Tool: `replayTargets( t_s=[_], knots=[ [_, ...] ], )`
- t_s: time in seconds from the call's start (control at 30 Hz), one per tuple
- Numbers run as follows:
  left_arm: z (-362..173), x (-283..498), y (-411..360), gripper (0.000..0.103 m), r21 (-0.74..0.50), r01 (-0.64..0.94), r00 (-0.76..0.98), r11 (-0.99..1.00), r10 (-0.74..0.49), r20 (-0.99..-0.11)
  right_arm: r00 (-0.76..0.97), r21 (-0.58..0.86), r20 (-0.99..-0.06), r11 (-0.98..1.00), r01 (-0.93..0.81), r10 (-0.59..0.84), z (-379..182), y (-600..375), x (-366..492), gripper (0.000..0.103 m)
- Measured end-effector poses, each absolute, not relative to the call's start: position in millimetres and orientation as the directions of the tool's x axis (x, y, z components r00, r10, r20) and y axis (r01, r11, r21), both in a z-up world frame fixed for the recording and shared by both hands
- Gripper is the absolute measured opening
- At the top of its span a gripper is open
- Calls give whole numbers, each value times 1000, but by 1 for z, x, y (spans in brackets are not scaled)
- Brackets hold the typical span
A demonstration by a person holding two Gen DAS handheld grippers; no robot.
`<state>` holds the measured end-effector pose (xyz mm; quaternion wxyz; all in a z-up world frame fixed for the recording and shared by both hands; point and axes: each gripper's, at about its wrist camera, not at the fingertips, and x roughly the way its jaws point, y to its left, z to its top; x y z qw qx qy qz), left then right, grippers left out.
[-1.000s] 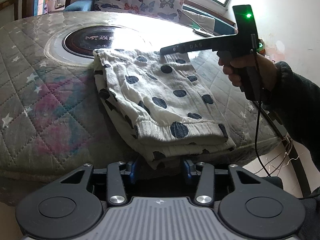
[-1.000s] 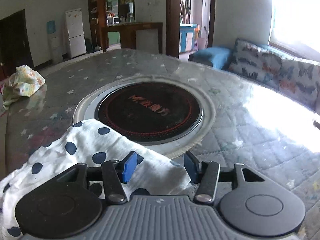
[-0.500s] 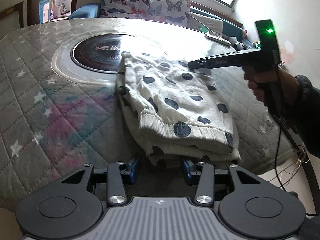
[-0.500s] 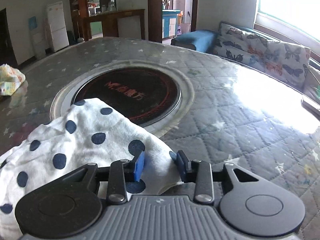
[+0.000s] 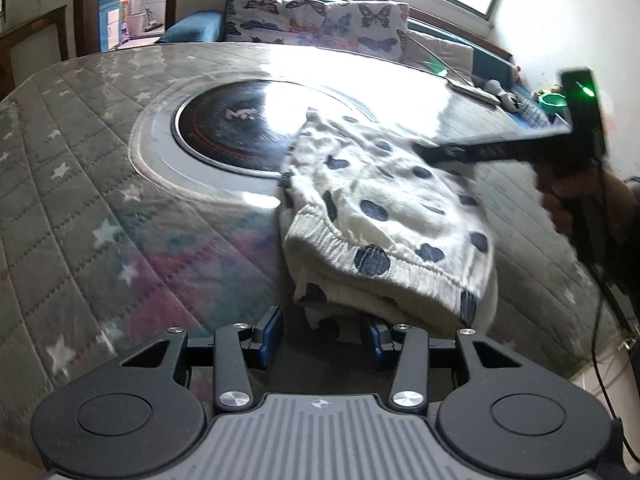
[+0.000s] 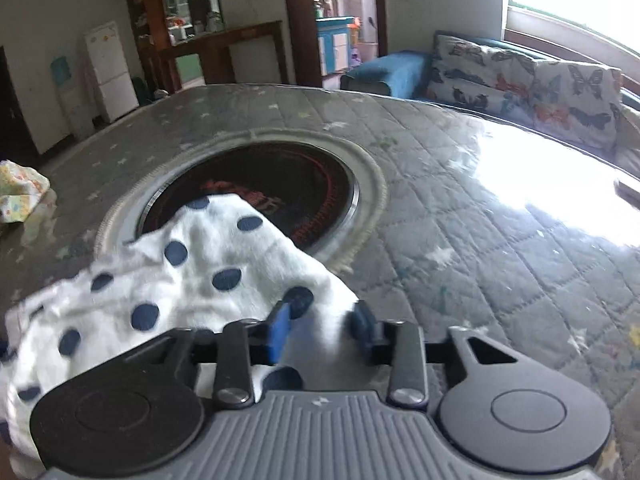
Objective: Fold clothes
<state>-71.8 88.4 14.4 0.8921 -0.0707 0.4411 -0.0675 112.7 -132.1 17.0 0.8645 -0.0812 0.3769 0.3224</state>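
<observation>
A round bench [image 5: 100, 184] under a quilted, star-printed cover carries a dark circular hob [image 5: 240, 132] at its centre. Behind it stand a butterfly-print sofa [image 6: 528, 84], a bright window and, farther off, a white fridge [image 6: 108, 68]. The folded polka-dot garment [image 5: 384, 216] lies on the bench, its far edge overlapping the hob. The left gripper [image 5: 320, 332] stands partly open with a hanging fold between its pads; contact is unclear. The right gripper [image 6: 320, 324] is closing on the garment's corner. Glare washes out the bench's far side, and motion blurs the person's hand [image 5: 576, 200].
</observation>
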Motion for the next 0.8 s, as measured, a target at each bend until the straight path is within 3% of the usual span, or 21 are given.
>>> replayTargets(
  t_s=[0.03, 0.13, 0.6, 0.8],
  knots=[
    [14, -66, 90, 46, -181, 50, 605, 982, -174, -777, 519, 98, -704, 791, -604, 484, 17, -134, 112, 23],
    [15, -48, 95, 46, -163, 24, 614, 986, -143, -776, 545, 99, -711, 830, -548, 444, 17, -143, 108, 19],
    [25, -15, 114, 46, -145, -47, 648, 988, -80, -757, 615, -52, -744, 895, -442, 260, 16, -175, 55, 21],
    [54, -20, 111, 46, -144, -47, 710, 988, -68, -700, 659, -42, -693, 896, -442, 292, 37, -182, 45, 46]
  ],
)
